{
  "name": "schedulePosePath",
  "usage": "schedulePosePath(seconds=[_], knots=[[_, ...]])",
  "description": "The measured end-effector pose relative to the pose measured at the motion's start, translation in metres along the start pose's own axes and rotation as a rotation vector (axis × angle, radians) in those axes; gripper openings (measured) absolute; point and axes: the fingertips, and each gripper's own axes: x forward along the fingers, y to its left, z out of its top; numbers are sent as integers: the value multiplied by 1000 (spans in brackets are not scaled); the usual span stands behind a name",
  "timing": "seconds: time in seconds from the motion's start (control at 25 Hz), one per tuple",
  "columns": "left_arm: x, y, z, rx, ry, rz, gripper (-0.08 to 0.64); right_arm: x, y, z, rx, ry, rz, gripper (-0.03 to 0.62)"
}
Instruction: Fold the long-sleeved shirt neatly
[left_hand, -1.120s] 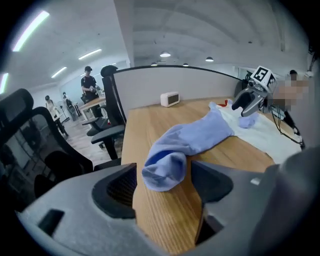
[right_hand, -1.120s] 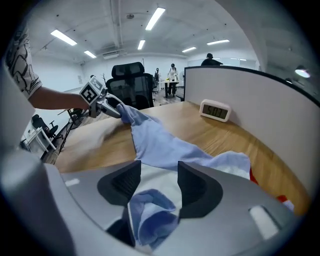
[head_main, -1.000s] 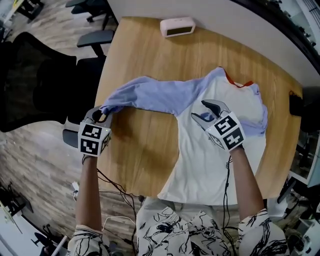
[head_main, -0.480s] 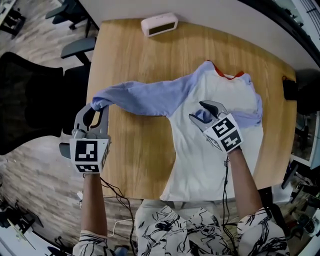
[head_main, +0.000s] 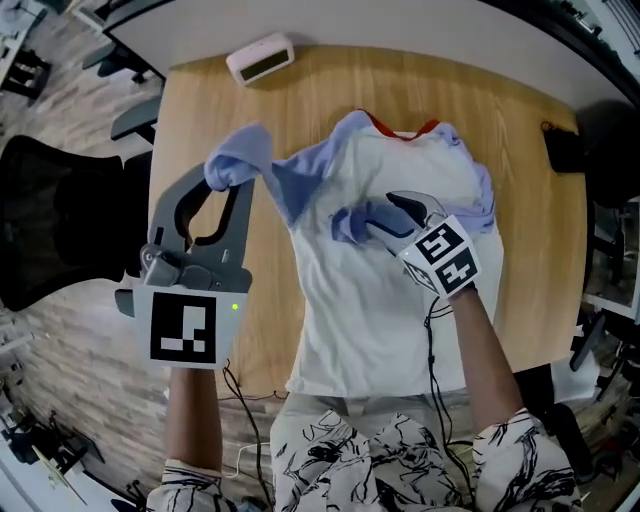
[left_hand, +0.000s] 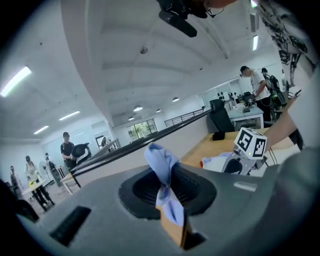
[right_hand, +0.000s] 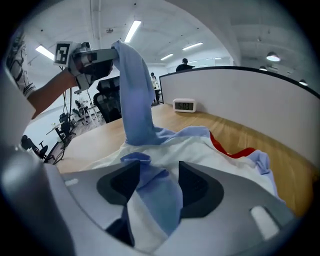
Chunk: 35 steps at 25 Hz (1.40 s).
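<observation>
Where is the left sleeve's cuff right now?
Head view, left side: the cuff is pinched in the left gripper, held up over the table's left part, nearer the person than the clock.

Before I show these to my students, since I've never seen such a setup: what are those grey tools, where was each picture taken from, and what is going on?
There is no robot here: a person holds a hand tool with two fingers in each hand. The head view comes from a camera on the person's head, looking down. The left and right gripper views come from cameras riding on each tool, looking along its fingers. On the wooden table lie a white shirt with blue sleeves and a small white clock. The left gripper, whose fingers have just been closing, pinches one sleeve and holds it up off the table. The right gripper is over the shirt's chest with the other sleeve bunched between its fingers, apparently gripped. The marked cubes are part of the tools.
</observation>
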Motion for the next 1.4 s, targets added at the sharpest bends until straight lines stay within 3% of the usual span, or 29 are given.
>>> schedulePosePath(seconds=[0.16,0.32,0.52,0.64,0.96,1.08,1.2,1.28,1.4], knots=[[26,-54,50,133,-19,-92,48,-44,-13,-9,3,-24,2,256],[49,-114,65,215,-5,-201,48,-87,-32,-31,16,-32,-21,255],[90,-191,43,294,74,-312,51,-133,-63,-66,47,-39,-80,255],[119,-232,19,337,154,-332,51,-157,-75,-89,74,-32,-118,255],[175,-317,-51,554,334,-412,59,-186,-91,-140,132,-15,-145,255],[184,-338,-71,541,359,-456,79,-183,-94,-151,133,-2,-142,255],[189,-356,-84,482,369,-516,203,-178,-95,-158,128,5,-134,255],[189,-359,-86,451,364,-535,227,-176,-94,-160,127,8,-125,255],[184,-353,-74,339,309,-520,252,-173,-94,-159,128,-5,-112,255]])
